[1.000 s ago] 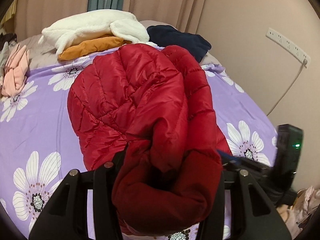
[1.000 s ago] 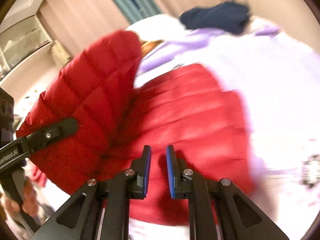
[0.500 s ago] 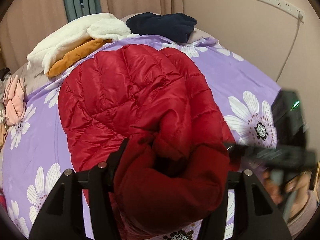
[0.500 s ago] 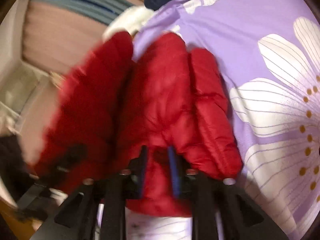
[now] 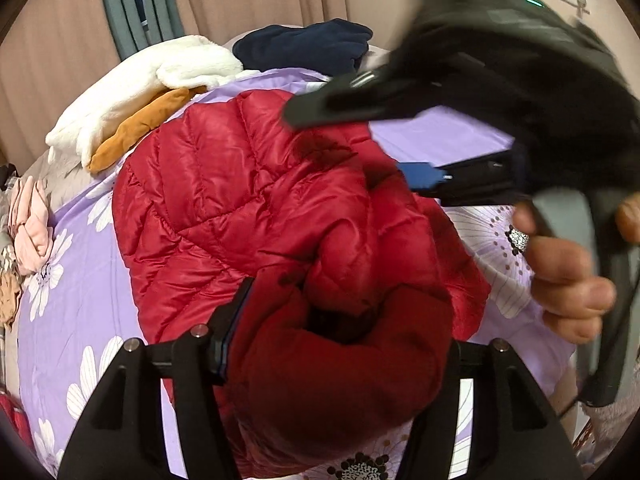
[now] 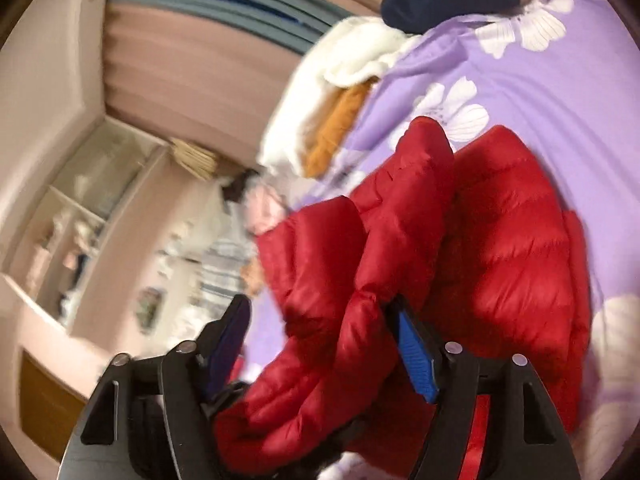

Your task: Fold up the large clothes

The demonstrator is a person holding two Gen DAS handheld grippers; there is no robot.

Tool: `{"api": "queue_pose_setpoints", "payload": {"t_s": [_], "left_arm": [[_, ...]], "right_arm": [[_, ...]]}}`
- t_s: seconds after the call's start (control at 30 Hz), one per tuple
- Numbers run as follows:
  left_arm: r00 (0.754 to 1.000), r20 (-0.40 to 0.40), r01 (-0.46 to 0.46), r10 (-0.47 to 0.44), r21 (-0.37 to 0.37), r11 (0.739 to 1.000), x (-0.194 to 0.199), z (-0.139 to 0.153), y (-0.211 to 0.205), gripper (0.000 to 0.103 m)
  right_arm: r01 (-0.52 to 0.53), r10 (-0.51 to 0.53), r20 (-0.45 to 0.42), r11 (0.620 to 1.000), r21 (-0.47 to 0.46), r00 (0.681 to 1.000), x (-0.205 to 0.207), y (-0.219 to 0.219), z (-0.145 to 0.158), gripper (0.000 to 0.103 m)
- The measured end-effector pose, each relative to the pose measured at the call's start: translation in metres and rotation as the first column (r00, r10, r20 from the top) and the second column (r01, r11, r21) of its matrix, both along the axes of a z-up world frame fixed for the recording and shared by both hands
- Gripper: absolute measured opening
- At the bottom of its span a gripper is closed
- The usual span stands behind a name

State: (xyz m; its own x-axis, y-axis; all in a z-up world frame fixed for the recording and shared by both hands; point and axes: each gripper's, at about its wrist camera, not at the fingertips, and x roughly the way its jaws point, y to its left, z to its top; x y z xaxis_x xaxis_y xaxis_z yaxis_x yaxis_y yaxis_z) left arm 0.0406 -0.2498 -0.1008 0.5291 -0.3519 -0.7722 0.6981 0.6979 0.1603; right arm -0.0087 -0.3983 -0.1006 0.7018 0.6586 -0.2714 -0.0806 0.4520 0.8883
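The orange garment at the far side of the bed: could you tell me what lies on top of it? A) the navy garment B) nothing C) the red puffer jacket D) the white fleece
D: the white fleece drapes over the orange garment, whose edge pokes out beneath it; the navy garment lies apart.

Each hand-held gripper is built of matte black plastic. The left hand-held gripper (image 5: 336,344) has two broad triangular finger arms with slotted cut-outs, each fastened by round silver screws, and a thin blue pad edging its left finger. The right hand-held gripper (image 6: 324,344) has the same black arms and silver screws, with ribbed bright blue pads on the inner faces of both fingers. Its blurred dark body carries a small green light. The person's hand (image 5: 568,276) grips its grey handle, bare of any glove.
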Motion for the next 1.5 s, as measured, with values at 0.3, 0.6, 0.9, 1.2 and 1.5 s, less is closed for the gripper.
{"api": "queue_pose_setpoints", "payload": {"t_s": [0.3, 0.6, 0.9, 1.2, 1.5], "left_arm": [[0.998, -0.057, 0.002, -0.004, -0.047, 0.999, 0.004, 0.007, 0.003, 0.06], [0.979, -0.192, 0.025, -0.069, -0.222, 0.975, -0.008, 0.045, 0.026, 0.062], [0.987, -0.161, -0.053, 0.007, -0.286, 0.957, 0.0, 0.059, 0.045, 0.063], [0.983, -0.149, -0.136, 0.103, -0.232, 0.963, 0.04, 0.026, 0.027, 0.061], [0.976, -0.181, -0.144, 0.121, -0.116, 0.983, 0.066, -0.011, 0.004, 0.068]], "right_arm": [[0.061, -0.058, 0.033, 0.994, -0.094, 0.998, 0.005, -0.012, -0.001, 0.02], [0.164, -0.164, 0.012, 0.986, 0.0, 0.986, -0.001, -0.038, -0.023, 0.019], [0.209, -0.21, -0.078, 0.978, -0.026, 0.975, -0.007, -0.051, -0.055, 0.019], [0.2, -0.205, -0.084, 0.978, -0.065, 0.975, -0.006, -0.048, -0.062, 0.019], [0.205, -0.212, -0.094, 0.976, -0.076, 0.973, -0.007, -0.045, -0.07, 0.019]]}}
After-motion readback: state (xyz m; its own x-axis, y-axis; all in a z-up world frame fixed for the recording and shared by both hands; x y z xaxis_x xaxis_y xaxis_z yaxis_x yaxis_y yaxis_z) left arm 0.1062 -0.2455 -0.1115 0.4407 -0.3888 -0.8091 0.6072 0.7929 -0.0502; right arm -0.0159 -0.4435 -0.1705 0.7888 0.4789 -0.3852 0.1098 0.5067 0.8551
